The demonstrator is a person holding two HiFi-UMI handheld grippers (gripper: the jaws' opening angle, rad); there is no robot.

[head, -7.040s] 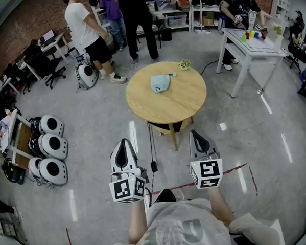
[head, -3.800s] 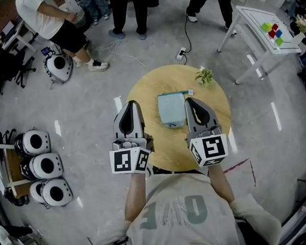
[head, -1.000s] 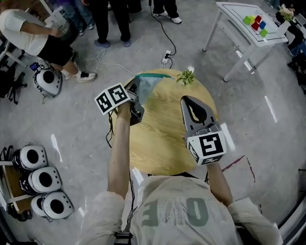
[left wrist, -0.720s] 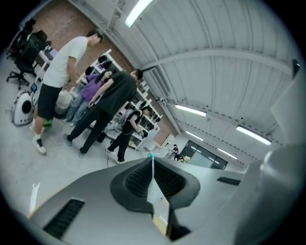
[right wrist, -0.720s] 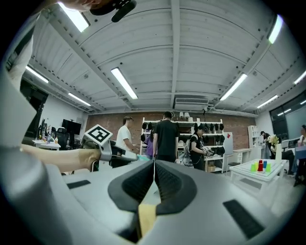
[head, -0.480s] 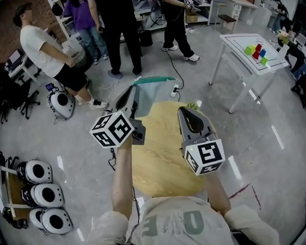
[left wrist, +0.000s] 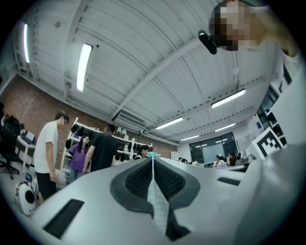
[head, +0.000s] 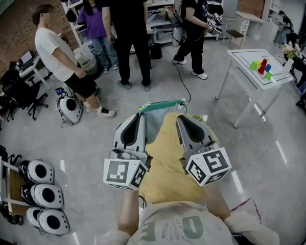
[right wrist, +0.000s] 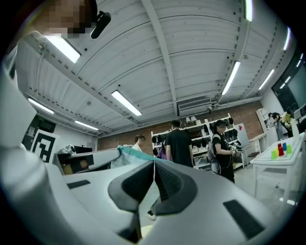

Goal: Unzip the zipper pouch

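Soft cloth pouch point(head: 157, 120); matt wooden table point(head: 168, 167); glossy smooth floor point(head: 83, 148).

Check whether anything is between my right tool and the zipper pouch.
Nothing visible is. The zipper pouch hangs in the air between both tools. The left tool is clamped on its fabric and the right tool is closed right at its teal zipper edge.

Round wooden bench point(head: 168, 175) near centre, small potted plant point(head: 198, 117) on its far right edge. White table point(head: 244, 63) far right, coloured blocks point(head: 262, 66) on top. Three white pod units point(head: 37, 172) on floor at left, a fourth point(head: 70, 109) farther off, beside person in white shirt point(head: 54, 45). Three more people point(head: 130, 23) standing far, in front of shelving point(head: 160, 19). Brick wall point(head: 10, 29) far left. Cable point(head: 184, 87) across grey floor point(head: 277, 154).
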